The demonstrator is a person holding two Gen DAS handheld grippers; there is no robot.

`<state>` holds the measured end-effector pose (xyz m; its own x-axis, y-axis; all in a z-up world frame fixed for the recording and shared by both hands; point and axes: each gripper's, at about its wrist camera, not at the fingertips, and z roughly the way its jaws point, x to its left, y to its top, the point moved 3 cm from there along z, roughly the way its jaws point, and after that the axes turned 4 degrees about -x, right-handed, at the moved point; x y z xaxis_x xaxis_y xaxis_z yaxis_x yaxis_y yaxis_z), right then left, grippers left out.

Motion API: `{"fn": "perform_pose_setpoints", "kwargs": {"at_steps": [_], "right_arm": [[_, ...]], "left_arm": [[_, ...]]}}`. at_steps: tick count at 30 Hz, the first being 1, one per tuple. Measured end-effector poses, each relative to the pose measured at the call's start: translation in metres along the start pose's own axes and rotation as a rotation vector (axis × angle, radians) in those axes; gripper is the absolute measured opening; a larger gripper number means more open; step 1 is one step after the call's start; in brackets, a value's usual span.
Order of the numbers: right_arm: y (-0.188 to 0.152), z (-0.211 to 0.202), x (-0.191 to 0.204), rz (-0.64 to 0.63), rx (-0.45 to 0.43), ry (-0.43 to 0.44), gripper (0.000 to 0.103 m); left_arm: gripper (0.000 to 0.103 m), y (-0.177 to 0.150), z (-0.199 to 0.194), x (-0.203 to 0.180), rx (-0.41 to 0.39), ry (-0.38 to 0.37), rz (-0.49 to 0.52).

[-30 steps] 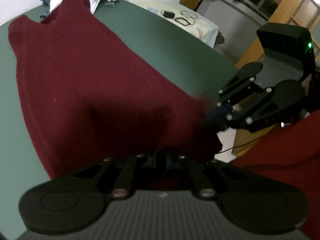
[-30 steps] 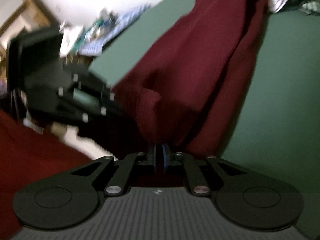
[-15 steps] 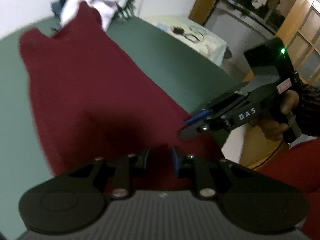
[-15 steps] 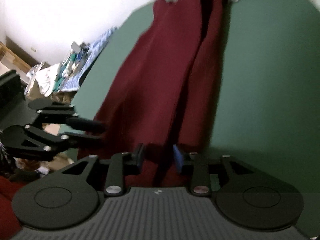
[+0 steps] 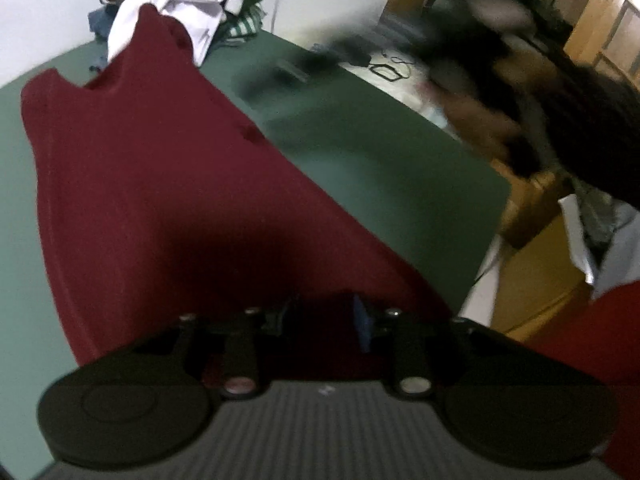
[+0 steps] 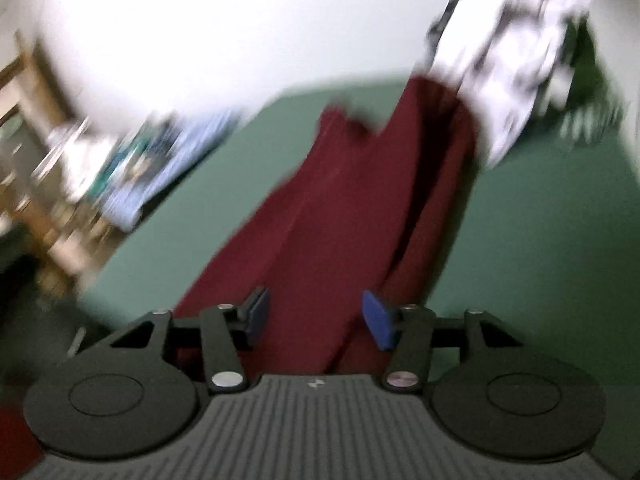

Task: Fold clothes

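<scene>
Lying flat: the dark red garment point(image 5: 160, 184) is spreading lengthwise over the green table point(image 5: 360, 152), its neckline pointing to 11 o'clock in your left wrist view.
Garment in right view: the same red cloth point(image 6: 344, 224) is running from 6 o'clock up toward 1 o'clock, folded along its length with a dark crease near its right edge.
Left gripper point(image 5: 324, 320): you are holding it over the near hem with its jaws parted and nothing between them; the blue pad point(image 5: 362, 322) on the right finger is showing, the left one is sitting in shadow.
Right gripper point(image 6: 316, 316): you are keeping its jaws spread wide above the near end of the cloth, both blue pads point(image 6: 378, 324) clear of the fabric as far as the blur is letting anyone judge.
Clothes pile point(image 5: 188, 12): white and patterned items are sitting at 12 o'clock at the table's far edge, touching the garment's collar end.
Right side of left view: a blurred dark shape with a hand point(image 5: 492, 120) is smearing across 2 o'clock; you cannot tell its pose.
</scene>
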<state>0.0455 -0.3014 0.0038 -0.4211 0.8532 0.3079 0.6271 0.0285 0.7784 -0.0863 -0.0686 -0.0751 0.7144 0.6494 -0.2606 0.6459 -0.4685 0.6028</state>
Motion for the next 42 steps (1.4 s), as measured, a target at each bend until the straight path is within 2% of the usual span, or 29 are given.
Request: {"fn": "perform_pose_setpoints", "kwargs": {"at_steps": [4,5,7,9,10,13,16,18,20,23,26,28,29,31,33,34,36,37,38,41,42], "right_arm": [[0.047,0.071,-0.015,0.051,-0.066,-0.104,0.055],[0.056,0.084,-0.019,0.071,-0.072,-0.109,0.055],[0.076,0.111,-0.026,0.114,-0.067,-0.088,0.053],[0.091,0.136,-0.032,0.162,-0.034,-0.052,0.03],[0.097,0.145,-0.037,0.176,-0.027,-0.075,0.005],[0.106,0.165,-0.057,0.209,-0.028,-0.171,0.004],[0.098,0.189,-0.076,0.222,0.001,-0.205,0.0],[0.091,0.195,-0.075,0.182,-0.013,-0.203,0.0],[0.088,0.186,-0.068,0.148,-0.019,-0.209,0.003],[0.087,0.161,-0.067,0.154,-0.04,-0.188,0.017],[0.083,0.122,-0.068,0.111,-0.101,-0.253,0.027],[0.081,0.102,-0.065,0.093,-0.13,-0.26,0.03],[0.078,0.095,-0.059,0.082,-0.137,-0.235,0.03],[0.071,0.095,-0.042,0.089,-0.102,-0.099,0.029],[0.061,0.108,-0.029,0.113,-0.012,0.045,0.027],[0.058,0.117,-0.028,0.086,0.012,0.035,0.022],[0.053,0.136,-0.027,0.0,0.035,-0.046,0.022],[0.052,0.141,-0.033,-0.027,0.026,-0.105,0.022],[0.053,0.144,-0.045,-0.023,0.008,-0.164,0.017],[0.057,0.144,-0.068,0.097,-0.01,-0.156,0.016],[0.058,0.14,-0.065,0.1,-0.012,-0.149,0.016]], "left_arm": [[0.033,0.004,0.005,-0.001,-0.006,0.023,0.022],[0.039,0.003,0.005,-0.002,-0.009,0.028,0.031],[0.044,0.002,0.004,0.001,-0.008,0.018,-0.001],[0.044,0.0,0.004,0.004,-0.008,0.009,-0.032],[0.044,-0.002,0.002,0.006,-0.01,0.007,-0.041],[0.044,-0.009,0.002,0.002,-0.024,0.008,-0.073],[0.045,-0.012,0.0,0.003,-0.039,0.009,-0.098],[0.048,-0.012,0.0,0.005,-0.044,0.004,-0.112],[0.049,-0.008,0.005,0.001,-0.042,-0.001,-0.113],[0.049,-0.007,-0.004,0.006,-0.031,-0.015,-0.102],[0.045,0.0,-0.006,0.007,-0.027,-0.027,-0.104],[0.044,0.005,-0.011,0.009,-0.052,-0.014,-0.085],[0.043,0.008,-0.012,0.008,-0.062,-0.01,-0.068],[0.042,0.012,-0.009,0.007,-0.064,-0.014,-0.047],[0.039,0.014,0.002,0.008,-0.041,-0.029,-0.046],[0.038,0.013,0.005,0.008,-0.039,-0.033,-0.04],[0.038,0.012,0.011,0.008,-0.035,-0.039,-0.028],[0.04,0.012,0.011,0.007,-0.036,-0.034,-0.023],[0.041,0.012,0.011,0.006,-0.038,-0.029,-0.02],[0.041,0.009,0.012,0.004,-0.049,-0.014,-0.048],[0.041,0.009,0.011,0.004,-0.05,-0.005,-0.061]]}}
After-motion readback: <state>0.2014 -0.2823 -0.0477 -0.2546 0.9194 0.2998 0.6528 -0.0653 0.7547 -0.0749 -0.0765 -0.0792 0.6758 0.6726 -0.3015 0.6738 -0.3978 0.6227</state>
